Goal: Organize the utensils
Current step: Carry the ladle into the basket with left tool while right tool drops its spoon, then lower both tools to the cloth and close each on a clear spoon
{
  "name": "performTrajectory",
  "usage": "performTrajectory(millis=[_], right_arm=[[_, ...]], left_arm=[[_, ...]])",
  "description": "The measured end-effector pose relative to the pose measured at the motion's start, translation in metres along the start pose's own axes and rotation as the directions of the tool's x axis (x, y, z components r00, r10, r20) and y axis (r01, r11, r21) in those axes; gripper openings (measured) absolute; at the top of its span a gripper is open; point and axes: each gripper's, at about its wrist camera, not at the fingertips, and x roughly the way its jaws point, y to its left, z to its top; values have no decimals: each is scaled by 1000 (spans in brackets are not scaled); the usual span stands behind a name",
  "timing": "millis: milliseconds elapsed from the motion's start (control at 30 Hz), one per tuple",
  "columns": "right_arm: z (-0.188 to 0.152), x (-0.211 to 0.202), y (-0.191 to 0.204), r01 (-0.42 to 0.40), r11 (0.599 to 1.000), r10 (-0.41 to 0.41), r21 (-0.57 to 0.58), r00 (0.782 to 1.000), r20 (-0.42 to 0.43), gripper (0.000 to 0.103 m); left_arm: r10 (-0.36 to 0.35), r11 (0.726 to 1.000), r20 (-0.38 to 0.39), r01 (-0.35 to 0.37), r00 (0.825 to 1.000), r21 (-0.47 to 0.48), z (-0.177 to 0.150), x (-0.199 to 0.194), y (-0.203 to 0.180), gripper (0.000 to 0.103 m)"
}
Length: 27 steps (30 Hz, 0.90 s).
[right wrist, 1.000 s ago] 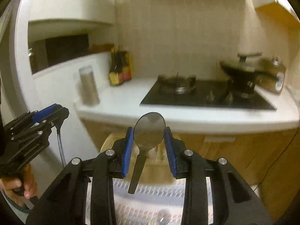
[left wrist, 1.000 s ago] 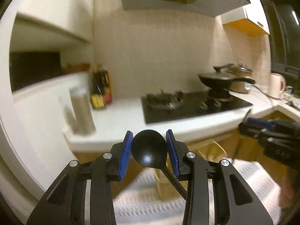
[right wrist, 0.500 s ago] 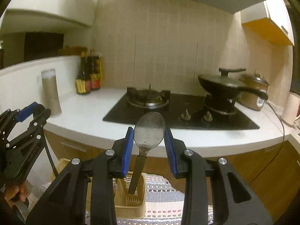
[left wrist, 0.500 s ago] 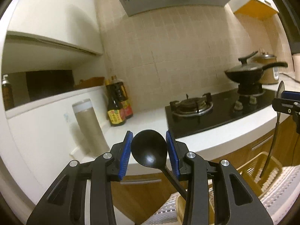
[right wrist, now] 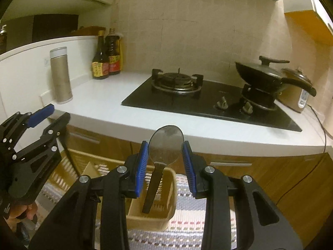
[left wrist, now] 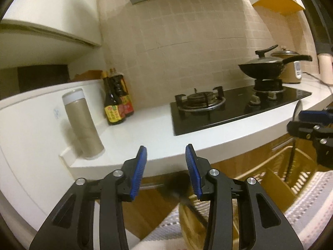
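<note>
Left gripper point(left wrist: 165, 162): blue pads spread apart, nothing between them. Just below the gap hung a dark blurred shape point(left wrist: 177, 189) with a thin dark shaft running down and right toward a round tan holder point(left wrist: 187, 225); too smeared to identify. The holder was cut off by the gripper body, and its contents could not be made out.

Right gripper point(right wrist: 165, 162): clamped on the bowl of a metal spoon point(right wrist: 165, 145). The bowl was dull grey, oval and smudged, facing the camera and standing above the pad tips. Its flat dark handle hung down and slightly left, long axis near vertical, with the lower end inside a tan slotted caddy point(right wrist: 166, 214). Whether the end touched the bottom could not be told.

The caddy sat on a striped mat point(right wrist: 187, 225), with a larger tan basket point(right wrist: 83, 160) just beside it on the left, partly hidden behind the left gripper.

Behind, left to right: a beige flask point(right wrist: 60, 75), two sauce bottles point(right wrist: 106, 56), a black gas hob point(right wrist: 208, 102), a lidded wok point(right wrist: 264, 75) and a cooker point(right wrist: 297, 91), all on the white counter point(right wrist: 100, 100).
</note>
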Motion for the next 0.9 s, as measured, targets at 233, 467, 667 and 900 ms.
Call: performTrajectory(millis=[233, 467, 667, 900], right_arm=[[-2, -23, -15, -98, 992, 101, 85, 994, -35, 47], [-7, -59, -26, -121, 985, 125, 121, 992, -31, 47], [-14, -86, -26, -126, 984, 131, 123, 991, -35, 47], [-44, -96, -20, -123, 986, 138, 115, 981, -138, 47]], left_arm=[[-123, 989, -24, 121, 992, -87, 6, -27, 12, 56], [-202, 971, 8, 201, 979, -130, 16, -75, 19, 59], [-223, 968, 38, 226, 974, -108, 20, -114, 16, 61], [-270, 958, -28, 266, 962, -106, -3, -145, 14, 63]])
